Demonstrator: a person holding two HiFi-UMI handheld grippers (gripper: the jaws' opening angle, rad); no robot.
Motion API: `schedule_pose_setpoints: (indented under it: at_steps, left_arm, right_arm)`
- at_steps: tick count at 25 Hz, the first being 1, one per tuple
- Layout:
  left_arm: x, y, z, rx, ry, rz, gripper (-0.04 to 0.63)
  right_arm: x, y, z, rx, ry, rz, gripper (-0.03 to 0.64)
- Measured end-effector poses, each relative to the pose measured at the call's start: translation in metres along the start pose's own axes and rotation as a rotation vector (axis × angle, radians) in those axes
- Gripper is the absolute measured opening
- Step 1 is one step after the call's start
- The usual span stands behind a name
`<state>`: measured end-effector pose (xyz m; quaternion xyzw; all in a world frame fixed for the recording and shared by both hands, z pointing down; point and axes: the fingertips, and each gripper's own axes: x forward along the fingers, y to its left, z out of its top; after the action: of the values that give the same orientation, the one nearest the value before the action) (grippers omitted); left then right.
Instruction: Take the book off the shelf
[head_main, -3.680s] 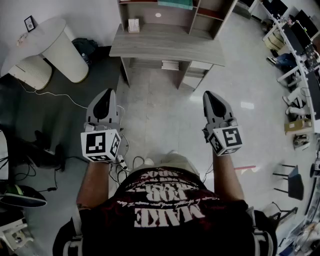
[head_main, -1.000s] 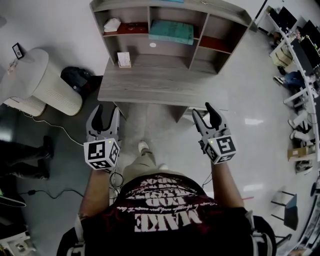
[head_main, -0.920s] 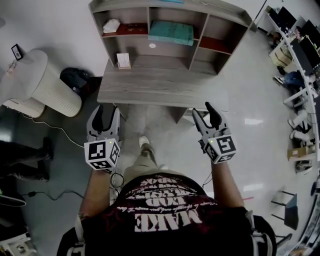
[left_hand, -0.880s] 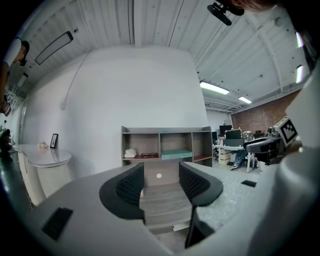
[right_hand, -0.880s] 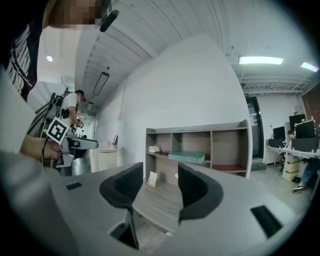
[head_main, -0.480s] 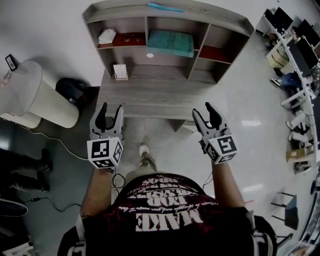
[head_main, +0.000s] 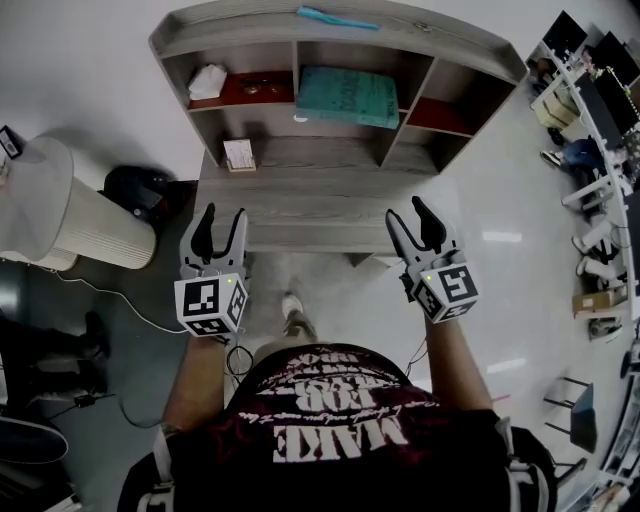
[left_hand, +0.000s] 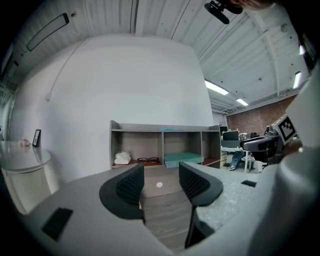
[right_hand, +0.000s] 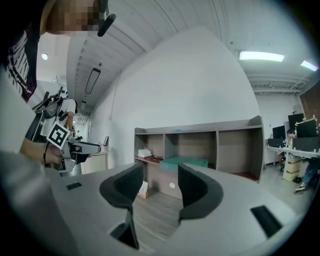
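Note:
A teal book (head_main: 349, 96) lies flat in the middle compartment of the grey wooden shelf (head_main: 330, 27) on the desk (head_main: 310, 205); it also shows as the teal book (left_hand: 182, 159) in the left gripper view and the teal book (right_hand: 185, 162) in the right gripper view. My left gripper (head_main: 219, 228) is open and empty, held over the desk's near left edge. My right gripper (head_main: 418, 222) is open and empty near the desk's near right edge. Both stand well short of the book.
The shelf's left compartment holds a white cloth (head_main: 207, 80) and glasses (head_main: 253, 87). A small white stand (head_main: 239, 155) sits on the desk. A teal strip (head_main: 337, 18) lies on the shelf top. A round white table (head_main: 45, 215) stands left; office desks (head_main: 590, 90) stand right.
The person has walked toward the desk; the shelf has grown nearer and both grippers now reach the desk's front edge. The jaws have stayed open.

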<state>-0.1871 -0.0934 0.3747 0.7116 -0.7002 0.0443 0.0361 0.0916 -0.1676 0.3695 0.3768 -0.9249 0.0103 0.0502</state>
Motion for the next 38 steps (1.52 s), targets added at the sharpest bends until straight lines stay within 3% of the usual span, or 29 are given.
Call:
schedule_pose_setpoints:
  at_steps: [12,20,38]
  left_arm:
    - [0.039,0.053,-0.014,-0.019,0.013,0.015,0.209]
    - [0.048,0.048,-0.04,-0.037,0.064,-0.015,0.209]
    - [0.133,0.068,0.018,-0.082,-0.014,-0.165,0.209]
  right_arm:
    - [0.06,0.006,-0.001,0.018,0.041,0.023,0.216]
    - [0.074,0.007,-0.027,0.044,0.082,0.04,0.219]
    - [0.116,-0.033,0.013,0.095,0.025,-0.103,0.219]
